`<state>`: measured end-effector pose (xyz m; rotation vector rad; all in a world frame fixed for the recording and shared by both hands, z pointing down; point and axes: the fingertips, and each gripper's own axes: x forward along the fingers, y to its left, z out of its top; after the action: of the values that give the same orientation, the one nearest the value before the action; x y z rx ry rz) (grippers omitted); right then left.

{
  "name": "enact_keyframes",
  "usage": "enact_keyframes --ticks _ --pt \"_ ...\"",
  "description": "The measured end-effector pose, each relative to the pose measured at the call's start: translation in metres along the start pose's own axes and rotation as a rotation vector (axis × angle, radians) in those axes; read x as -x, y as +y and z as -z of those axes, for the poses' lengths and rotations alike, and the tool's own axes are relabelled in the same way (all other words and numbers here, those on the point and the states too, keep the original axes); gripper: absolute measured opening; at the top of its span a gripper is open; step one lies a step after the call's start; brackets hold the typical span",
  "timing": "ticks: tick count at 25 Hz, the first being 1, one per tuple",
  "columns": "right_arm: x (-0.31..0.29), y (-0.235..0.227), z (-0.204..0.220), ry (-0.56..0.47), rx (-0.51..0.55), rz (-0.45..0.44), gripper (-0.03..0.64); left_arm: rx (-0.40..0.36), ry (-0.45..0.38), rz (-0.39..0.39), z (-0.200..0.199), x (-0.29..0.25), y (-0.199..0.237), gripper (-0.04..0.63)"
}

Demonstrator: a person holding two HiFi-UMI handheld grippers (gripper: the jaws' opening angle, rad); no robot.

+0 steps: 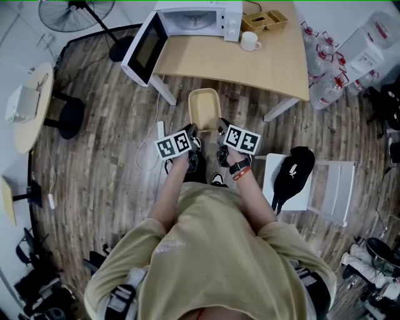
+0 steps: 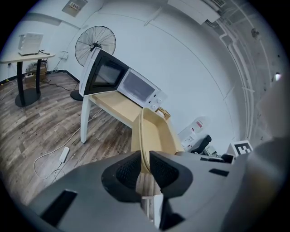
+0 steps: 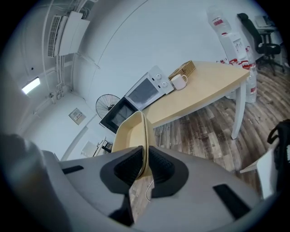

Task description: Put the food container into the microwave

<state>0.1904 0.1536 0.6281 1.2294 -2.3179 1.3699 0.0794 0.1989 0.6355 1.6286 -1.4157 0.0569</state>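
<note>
Pale yellow plastic, the food container [image 1: 204, 106] is a shallow oblong tray held open side up in the air, short of the microwave [image 1: 200, 22] and nearer the person than it. Its long axis runs straight away from the person, so the rounded far end points at the microwave's open front. It looks empty, though the head view is small.

The left gripper [image 2: 145, 165] has its jaws closed tight on the container's left wall near the end farthest from the microwave. The thin rim stands pinched between the ribbed pads. The right gripper [image 3: 146, 165] is clamped the same way on the right wall, directly across from the left one. Each carries a cube of black-and-white square markers, which are patterns, not letters.

The microwave is white, and its dark-windowed door [image 1: 145, 50] is swung wide to its left. Under the microwave is a light wooden table [image 1: 250, 62]. To the microwave's right stand a white mug [image 1: 250, 41] and a small wooden box [image 1: 264, 20].

Farther right of the microwave, on the floor, are water bottles [image 1: 322, 62] with red labels whose print is too small to read. No brand shows on the microwave front. A standing fan [image 1: 75, 12] is to the microwave's left.
</note>
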Motion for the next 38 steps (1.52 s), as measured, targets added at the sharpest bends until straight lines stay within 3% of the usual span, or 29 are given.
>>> enact_keyframes --ticks 5,8,14,20,29,38 --pt "-0.038 -0.005 -0.023 0.008 -0.007 0.030 0.060 0.004 0.004 0.031 -0.035 -0.031 0.011 0.072" --pt "-0.063 0.003 -0.054 -0.004 0.007 0.039 0.060 0.011 -0.014 0.054 -0.075 -0.049 0.012 0.072" --pt "-0.111 0.030 -0.123 -0.061 0.045 0.063 0.058 -0.044 -0.045 0.084 -0.160 -0.077 0.010 0.072" --pt "-0.164 0.049 -0.143 -0.045 0.031 0.077 0.060 -0.013 -0.038 0.098 -0.211 -0.099 0.042 0.072" --pt "-0.228 0.061 -0.176 -0.074 -0.031 0.091 0.058 -0.065 0.001 0.123 -0.271 -0.132 0.071 0.072" --pt "-0.259 0.048 -0.178 -0.058 -0.081 0.141 0.058 -0.026 0.047 0.134 -0.275 -0.163 0.096 0.072"
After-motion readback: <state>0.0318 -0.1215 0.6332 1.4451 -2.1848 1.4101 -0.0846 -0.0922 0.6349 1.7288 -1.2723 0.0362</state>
